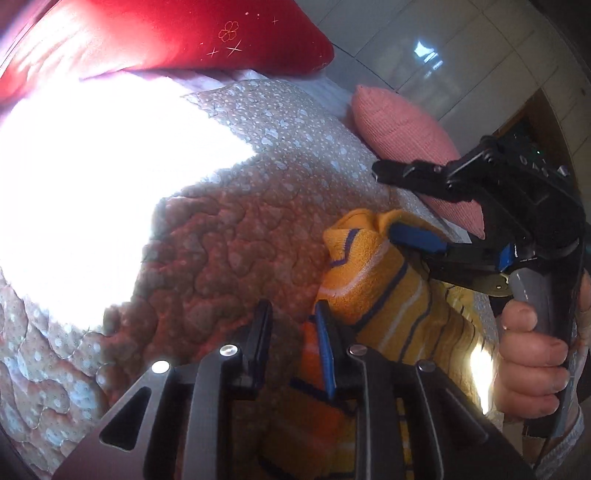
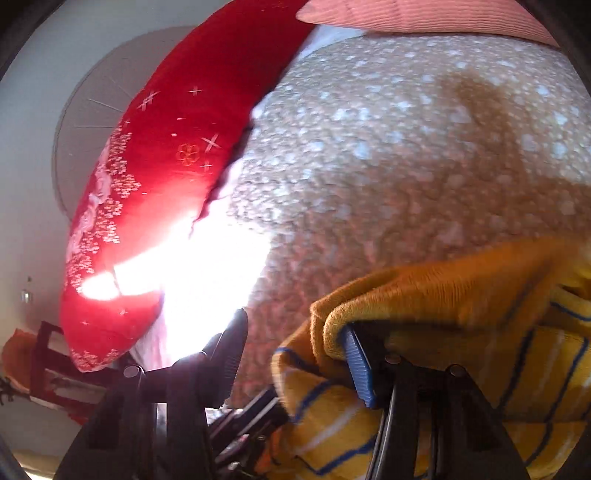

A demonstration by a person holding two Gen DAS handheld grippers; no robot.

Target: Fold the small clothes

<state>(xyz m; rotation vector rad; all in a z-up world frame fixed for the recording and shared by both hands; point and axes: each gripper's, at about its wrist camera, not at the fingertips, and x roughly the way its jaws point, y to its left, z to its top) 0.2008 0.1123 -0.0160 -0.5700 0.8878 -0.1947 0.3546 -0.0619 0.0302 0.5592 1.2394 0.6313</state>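
Note:
A small yellow garment with blue and white stripes (image 1: 373,284) lies bunched on a quilted, dotted bedspread (image 1: 229,236). My left gripper (image 1: 291,314) is open above the quilt, its right finger against the garment's edge. My right gripper (image 1: 391,199) is open, held in a hand at the right; its blue-padded lower finger (image 1: 417,236) pushes into the garment's fold and the upper finger is in the air. In the right wrist view the right gripper (image 2: 295,332) is open with the yellow garment (image 2: 461,314) draped over its blue-padded finger (image 2: 356,365).
A red embroidered pillow (image 1: 166,33) lies at the head of the bed, also in the right wrist view (image 2: 166,166). A pink ribbed pillow (image 1: 406,144) lies beside the garment. Bright sunlight (image 1: 92,184) washes out part of the quilt. Tiled floor shows beyond the bed.

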